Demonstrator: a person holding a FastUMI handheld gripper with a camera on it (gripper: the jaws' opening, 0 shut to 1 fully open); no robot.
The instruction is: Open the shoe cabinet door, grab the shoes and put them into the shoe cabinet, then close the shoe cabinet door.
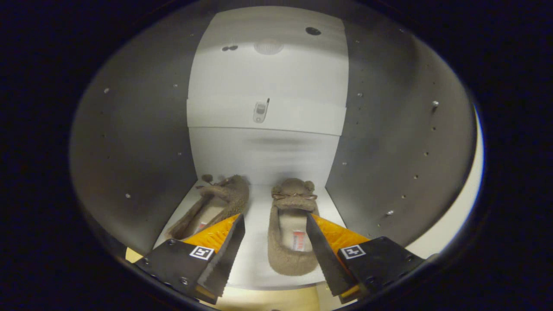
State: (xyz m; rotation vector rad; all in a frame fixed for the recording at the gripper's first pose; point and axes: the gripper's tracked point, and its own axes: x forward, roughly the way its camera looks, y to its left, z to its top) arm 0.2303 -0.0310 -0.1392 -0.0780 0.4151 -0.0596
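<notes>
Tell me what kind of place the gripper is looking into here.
Most likely the inside of a shoe cabinet: grey side walls, a white shelf, and two brown slippers on it. The gripper is open, the right slipper between its fingers.

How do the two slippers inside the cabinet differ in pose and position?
The right slipper lies straight, toe toward the back wall, its heel between the open tongs; the left slipper is turned at an angle and lies beside the left finger, partly hidden by it. The right slipper's insole shows fully; the left slipper's shows in part. Both are brown, fuzzy, and rest on the white shelf.
</notes>
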